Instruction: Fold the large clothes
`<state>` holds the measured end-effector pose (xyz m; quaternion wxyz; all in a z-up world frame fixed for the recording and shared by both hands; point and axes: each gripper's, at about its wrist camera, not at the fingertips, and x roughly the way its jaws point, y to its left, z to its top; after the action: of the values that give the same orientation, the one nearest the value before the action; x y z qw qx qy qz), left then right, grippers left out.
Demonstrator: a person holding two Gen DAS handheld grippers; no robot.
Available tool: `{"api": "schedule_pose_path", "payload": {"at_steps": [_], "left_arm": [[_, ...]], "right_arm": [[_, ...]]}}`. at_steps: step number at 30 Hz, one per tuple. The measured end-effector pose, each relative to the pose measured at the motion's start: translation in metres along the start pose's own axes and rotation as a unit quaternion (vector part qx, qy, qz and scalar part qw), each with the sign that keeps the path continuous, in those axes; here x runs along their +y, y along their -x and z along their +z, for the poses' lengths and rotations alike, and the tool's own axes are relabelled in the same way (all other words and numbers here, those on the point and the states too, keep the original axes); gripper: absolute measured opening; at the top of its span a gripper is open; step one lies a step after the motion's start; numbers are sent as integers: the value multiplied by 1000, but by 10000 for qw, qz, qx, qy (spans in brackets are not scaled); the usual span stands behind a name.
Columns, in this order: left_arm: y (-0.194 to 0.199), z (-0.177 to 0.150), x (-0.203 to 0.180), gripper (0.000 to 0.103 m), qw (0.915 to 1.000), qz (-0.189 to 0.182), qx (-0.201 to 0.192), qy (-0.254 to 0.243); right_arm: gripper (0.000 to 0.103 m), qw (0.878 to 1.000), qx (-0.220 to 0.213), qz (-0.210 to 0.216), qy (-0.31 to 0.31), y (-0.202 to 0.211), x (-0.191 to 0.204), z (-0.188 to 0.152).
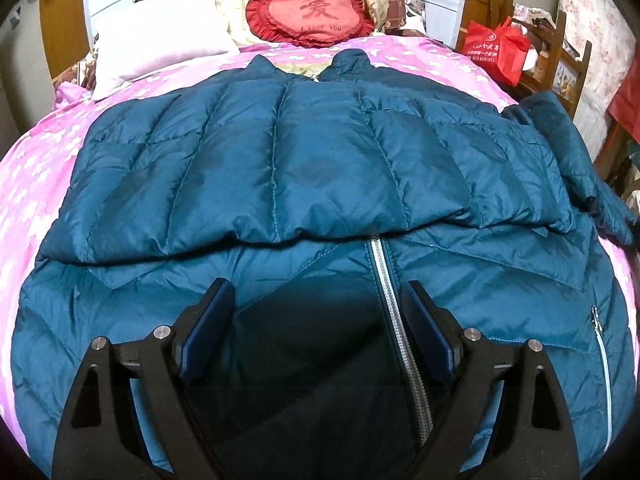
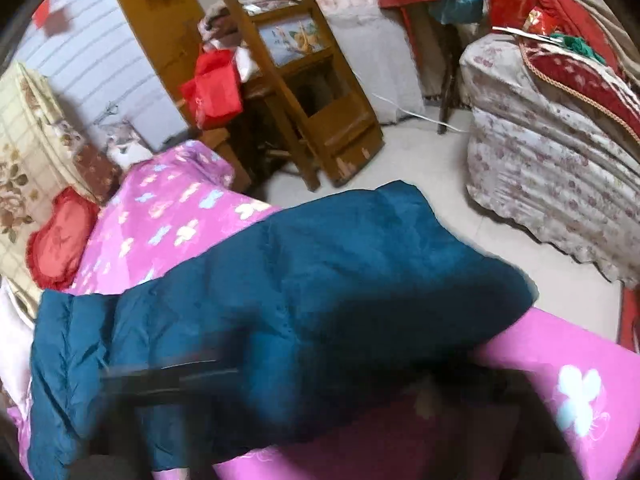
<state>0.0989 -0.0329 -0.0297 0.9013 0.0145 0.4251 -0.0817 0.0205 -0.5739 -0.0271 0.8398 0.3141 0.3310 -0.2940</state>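
The jacket (image 1: 320, 168), a blue quilted one, lies front-up across the pink bed cover (image 1: 36, 184), collar toward the red heart cushion (image 1: 316, 16) and the pillow (image 1: 160, 40) at the head of the bed.

Done so far, as judged from the lie of the cloth: 1 sleeve is folded across the chest and rests flat over the upper end of the zip (image 1: 384, 280). The front is zipped shut below that fold.

Outstanding: the other sleeve (image 2: 360, 264) is not yet laid in. In the right wrist view it stands bunched at the bed's edge, partly over the floor (image 2: 460, 184). The lower body of the jacket is not yet folded up toward the collar.

Left gripper (image 1: 316, 300): jaws wide, nothing between the pads; it hangs over the lower front, astride the zip, not touching so far as can be seen.

Right gripper (image 2: 280, 376): badly blurred and dark against the sleeve. Its jaws read as nearly closed, but whether sleeve cloth is caught between them cannot be told.

Assessment: roughly the 1st fold of 3 is complete; the 2nd appears to be in hand on the right side.
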Motion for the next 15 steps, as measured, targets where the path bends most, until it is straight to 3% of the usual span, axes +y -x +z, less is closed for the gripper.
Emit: {"api": "schedule_pose_path", "payload": {"at_steps": [2,4,6,8,11,15], "left_arm": [[0,0,1,86,10000,-1,-5,5],[0,0,1,86,10000,-12,-12,22],[0,0,2,86,10000,-23,-17,42],[1,1,5,86,9999,8,-27,100],[9,5,19,86,9988,394,-26,302],[34,12,52,86,9921,1134,-517,149]], "right_arm": [[15,9997,-135,-104,173,3,9,-1],[15,9963,-648,-234,515,30,26,-1],[15,9882,-1201,-120,940,71,58,-4],[15,9812,-1440,82,1279,98,86,-15],[15,9662,-1587,498,1972,136,146,-54],[15,9483,-1387,1076,2645,151,218,-113]]}}
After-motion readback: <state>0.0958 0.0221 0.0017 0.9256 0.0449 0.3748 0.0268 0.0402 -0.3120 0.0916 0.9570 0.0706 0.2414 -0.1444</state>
